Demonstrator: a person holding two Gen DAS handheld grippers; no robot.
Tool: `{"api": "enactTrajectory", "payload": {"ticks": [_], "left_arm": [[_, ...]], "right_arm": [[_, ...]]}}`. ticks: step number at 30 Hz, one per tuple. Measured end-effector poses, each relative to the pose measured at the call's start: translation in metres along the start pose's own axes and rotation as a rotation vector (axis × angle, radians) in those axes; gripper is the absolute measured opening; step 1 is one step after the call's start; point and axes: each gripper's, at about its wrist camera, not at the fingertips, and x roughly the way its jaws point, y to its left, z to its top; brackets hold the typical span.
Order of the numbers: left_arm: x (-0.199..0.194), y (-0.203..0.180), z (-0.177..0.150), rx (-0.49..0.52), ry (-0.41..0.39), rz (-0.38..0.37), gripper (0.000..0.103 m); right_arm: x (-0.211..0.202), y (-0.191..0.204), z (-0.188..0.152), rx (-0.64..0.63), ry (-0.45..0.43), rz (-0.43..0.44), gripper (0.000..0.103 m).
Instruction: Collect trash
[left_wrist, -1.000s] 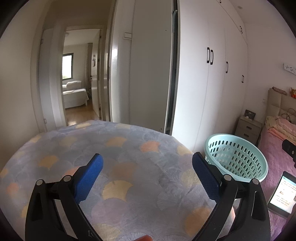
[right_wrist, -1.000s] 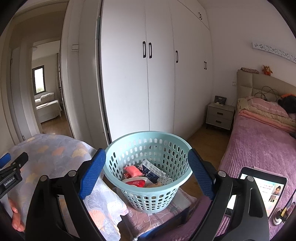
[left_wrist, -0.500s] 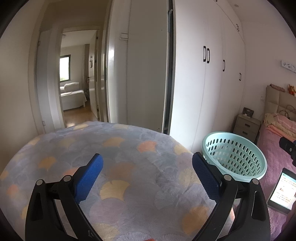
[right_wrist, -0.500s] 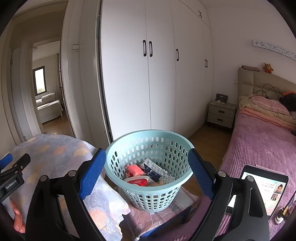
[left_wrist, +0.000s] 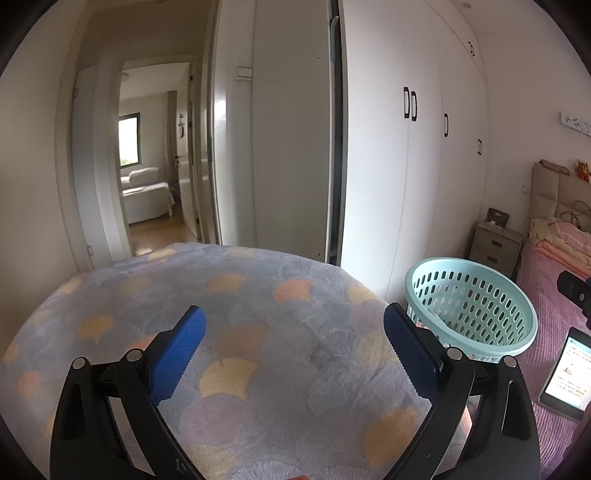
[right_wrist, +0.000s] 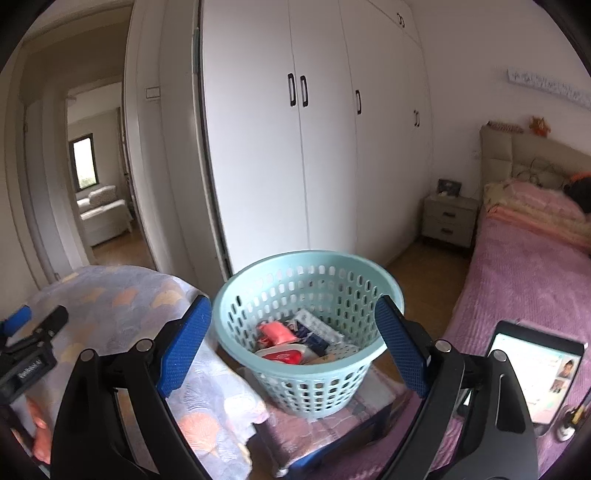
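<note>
A light-blue perforated basket (right_wrist: 308, 328) stands on a low cloth-covered stool (right_wrist: 325, 432) beside the table. It holds trash: a pink-red wrapper (right_wrist: 276, 332), a red-and-white packet (right_wrist: 283, 355) and a dark blue-and-white packet (right_wrist: 312, 331). My right gripper (right_wrist: 293, 345) is open and empty, just above and in front of the basket. My left gripper (left_wrist: 293, 352) is open and empty above the round table's patterned cloth (left_wrist: 236, 302). The basket also shows in the left wrist view (left_wrist: 471, 310), at the right. The left gripper shows in the right wrist view (right_wrist: 26, 343), at the left edge.
White wardrobe doors (right_wrist: 295, 155) stand behind the basket. A bed with a pink cover (right_wrist: 524, 291) lies to the right, with a lit tablet (right_wrist: 535, 373) on it. A nightstand (right_wrist: 448, 218) stands by the bed. An open doorway (left_wrist: 155, 158) leads to another room.
Both grippers have drifted slightly; the view has tilted up a little and the basket sits a bit lower in the right wrist view. Both stay open and empty.
</note>
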Motion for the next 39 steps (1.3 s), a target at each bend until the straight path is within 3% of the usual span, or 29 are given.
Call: {"api": "enactTrajectory", "payload": {"ticks": [39], "left_arm": [[-0.011, 0.002, 0.003, 0.005, -0.052, 0.021, 0.095]], "right_arm": [[-0.009, 0.017, 0.005, -0.037, -0.026, -0.014, 0.086]]}}
